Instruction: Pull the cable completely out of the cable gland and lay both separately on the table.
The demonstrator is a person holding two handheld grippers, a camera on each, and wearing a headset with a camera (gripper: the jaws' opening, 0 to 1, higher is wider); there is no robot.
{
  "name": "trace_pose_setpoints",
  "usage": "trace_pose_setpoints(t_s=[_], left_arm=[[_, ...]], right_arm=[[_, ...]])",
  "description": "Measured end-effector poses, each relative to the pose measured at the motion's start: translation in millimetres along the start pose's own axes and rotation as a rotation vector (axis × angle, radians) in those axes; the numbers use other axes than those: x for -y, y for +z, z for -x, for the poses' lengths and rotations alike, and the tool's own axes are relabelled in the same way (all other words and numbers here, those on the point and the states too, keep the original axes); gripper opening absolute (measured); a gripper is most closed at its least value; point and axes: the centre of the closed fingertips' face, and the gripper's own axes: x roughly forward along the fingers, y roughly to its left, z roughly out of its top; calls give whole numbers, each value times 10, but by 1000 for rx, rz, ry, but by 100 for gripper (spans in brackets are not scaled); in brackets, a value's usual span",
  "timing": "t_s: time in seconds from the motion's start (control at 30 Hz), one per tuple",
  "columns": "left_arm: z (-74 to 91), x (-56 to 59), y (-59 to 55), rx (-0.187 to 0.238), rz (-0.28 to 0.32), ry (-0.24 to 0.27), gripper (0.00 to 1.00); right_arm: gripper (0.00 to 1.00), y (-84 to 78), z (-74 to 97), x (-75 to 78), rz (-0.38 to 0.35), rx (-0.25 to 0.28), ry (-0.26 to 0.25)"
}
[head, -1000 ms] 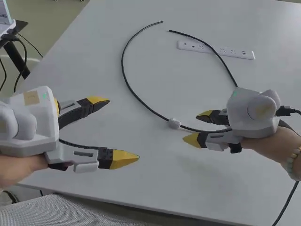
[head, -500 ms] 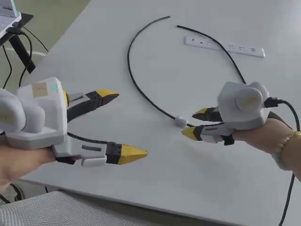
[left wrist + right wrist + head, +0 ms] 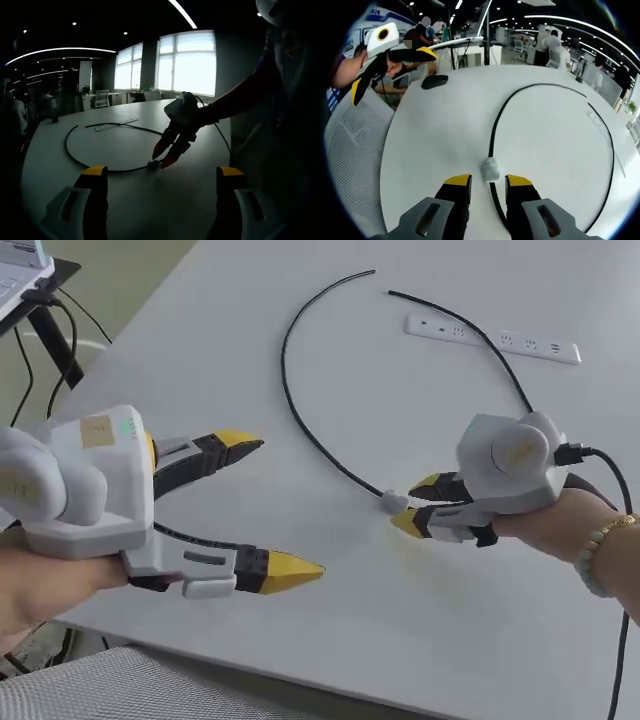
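A long black cable [image 3: 300,420] lies in an open loop on the white table [image 3: 200,360]. A small white cable gland [image 3: 392,502] sits on it at the near side of the loop. My right gripper [image 3: 412,503] is open, low over the table, its yellow tips right at the gland. In the right gripper view the gland [image 3: 489,169] lies just ahead of the gap between the jaws [image 3: 488,181], and the cable [image 3: 495,125] runs on under them. My left gripper [image 3: 275,507] hovers wide open and holds nothing. In its view [image 3: 162,172], the gland [image 3: 154,164] and right gripper [image 3: 167,152] are ahead.
A white power strip [image 3: 490,338] lies at the far side, beyond the cable ends. The table's near edge runs just below the left gripper, with a grey mesh chair [image 3: 100,690] under it. A dark oval object [image 3: 434,81] rests on the table.
My right gripper has moved left up to the gland and its jaws have narrowed. The left gripper stays wide open, about where it was. The head camera has shifted slightly.
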Motion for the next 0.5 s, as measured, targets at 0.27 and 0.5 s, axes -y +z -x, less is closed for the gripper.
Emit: trace_pose_setpoints(t_s=[0.27, 0.5], left_arm=[[-3, -9, 15, 3, -1, 3, 90], [-5, -3, 8, 1, 1, 2, 90]], right_arm=[[18, -6, -42, -9, 2, -17, 8], [11, 10, -56, 7, 7, -21, 7]])
